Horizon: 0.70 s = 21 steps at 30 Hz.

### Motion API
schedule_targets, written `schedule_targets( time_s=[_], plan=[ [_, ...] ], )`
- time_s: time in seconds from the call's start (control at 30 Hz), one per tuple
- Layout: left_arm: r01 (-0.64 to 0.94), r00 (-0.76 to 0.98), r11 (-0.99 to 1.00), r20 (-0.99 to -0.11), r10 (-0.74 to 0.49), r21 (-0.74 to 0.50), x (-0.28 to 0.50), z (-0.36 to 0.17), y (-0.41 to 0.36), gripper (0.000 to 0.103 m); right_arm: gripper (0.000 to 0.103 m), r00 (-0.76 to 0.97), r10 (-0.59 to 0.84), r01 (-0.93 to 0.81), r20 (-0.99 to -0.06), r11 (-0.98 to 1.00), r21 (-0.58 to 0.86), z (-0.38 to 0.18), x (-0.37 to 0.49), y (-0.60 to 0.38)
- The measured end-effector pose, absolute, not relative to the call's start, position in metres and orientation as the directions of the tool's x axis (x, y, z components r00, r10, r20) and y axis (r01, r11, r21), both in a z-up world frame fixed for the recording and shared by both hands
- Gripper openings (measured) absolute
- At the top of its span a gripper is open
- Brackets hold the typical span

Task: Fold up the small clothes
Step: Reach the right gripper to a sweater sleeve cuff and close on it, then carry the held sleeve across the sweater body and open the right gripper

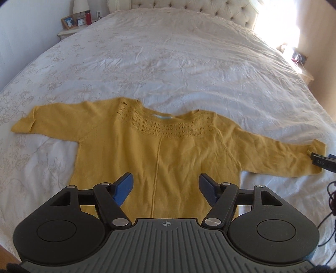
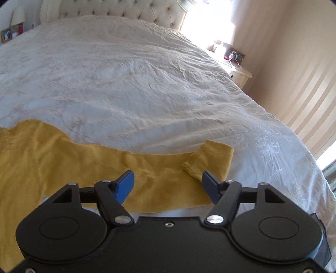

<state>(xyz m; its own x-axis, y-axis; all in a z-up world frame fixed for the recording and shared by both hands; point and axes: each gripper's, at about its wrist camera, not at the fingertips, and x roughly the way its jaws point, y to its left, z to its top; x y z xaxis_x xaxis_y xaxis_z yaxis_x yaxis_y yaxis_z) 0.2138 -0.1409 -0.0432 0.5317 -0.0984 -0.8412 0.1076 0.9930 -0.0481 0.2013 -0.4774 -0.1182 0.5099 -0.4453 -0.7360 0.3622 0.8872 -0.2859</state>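
- One yellow sweater (image 1: 159,151) was counted, at the frame's centre.
- Two grippers were seen: the left gripper (image 1: 166,187) and the right gripper (image 2: 168,184).
- One bed (image 1: 168,63) was counted.
- Two nightstands were seen, upper left (image 1: 67,32) and right (image 1: 304,71).
- One lamp (image 1: 80,7) and one red bottle (image 1: 87,17) were counted, upper left.

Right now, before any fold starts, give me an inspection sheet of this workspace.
Surface: bed with a white embroidered bedspread, creased.
Job's things: yellow sweater spread flat, neckline toward the headboard, both sleeves out sideways; right sleeve cuff partly turned up.
Clutter: nothing seen on the bed besides the sweater.
Grippers: left gripper over the sweater's lower body, jaws open, empty; right gripper over the right sleeve, jaws open, empty.
Cables: dark cables at the right edge of the left wrist view.
Surroundings: nightstand with lamp, photo frame and red bottle; second nightstand by a bright window.
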Motion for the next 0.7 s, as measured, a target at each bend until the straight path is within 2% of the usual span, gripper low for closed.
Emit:
schedule_targets(
  time_s=[0.1, 0.47, 0.53, 0.6, 0.67, 0.7],
  plan=[
    [0.070, 0.509, 0.997, -0.858, -0.074, -0.045, 0.212, -0.046, -0.144, 0.068, 0.057, 0.495, -0.466, 0.354, -0.733, 0.879, -0.320, -0.128, 0.211, -0.495],
    [-0.016, 0.444, 1.000, -0.896, 0.019, 0.014, 0.212, -0.053, -0.146, 0.068, 0.056, 0.466, -0.458, 0.263, -0.757, 0.889, -0.376, -0.178, 0.243, -0.516],
    [-0.019, 0.441, 1.000, -0.897, 0.029, 0.023, 0.211, -0.053, -0.146, 0.068, 0.050, 0.452, -0.477, 0.255, -0.754, 0.879, -0.403, -0.186, 0.243, -0.519],
    [-0.019, 0.438, 0.999, -0.898, 0.031, 0.026, 0.211, -0.053, -0.145, 0.068, 0.029, 0.446, -0.479, 0.261, -0.756, 0.878, -0.401, -0.187, 0.241, -0.524],
    [-0.015, 0.439, 1.000, -0.898, 0.031, 0.027, 0.211, -0.053, -0.145, 0.068, 0.013, 0.464, -0.426, 0.289, -0.777, 0.902, -0.321, -0.180, 0.235, -0.535],
    [-0.013, 0.440, 1.000, -0.898, 0.031, 0.028, 0.211, -0.054, -0.144, 0.068, 0.012, 0.472, -0.400, 0.319, -0.786, 0.908, -0.270, -0.175, 0.231, -0.542]
  ],
)
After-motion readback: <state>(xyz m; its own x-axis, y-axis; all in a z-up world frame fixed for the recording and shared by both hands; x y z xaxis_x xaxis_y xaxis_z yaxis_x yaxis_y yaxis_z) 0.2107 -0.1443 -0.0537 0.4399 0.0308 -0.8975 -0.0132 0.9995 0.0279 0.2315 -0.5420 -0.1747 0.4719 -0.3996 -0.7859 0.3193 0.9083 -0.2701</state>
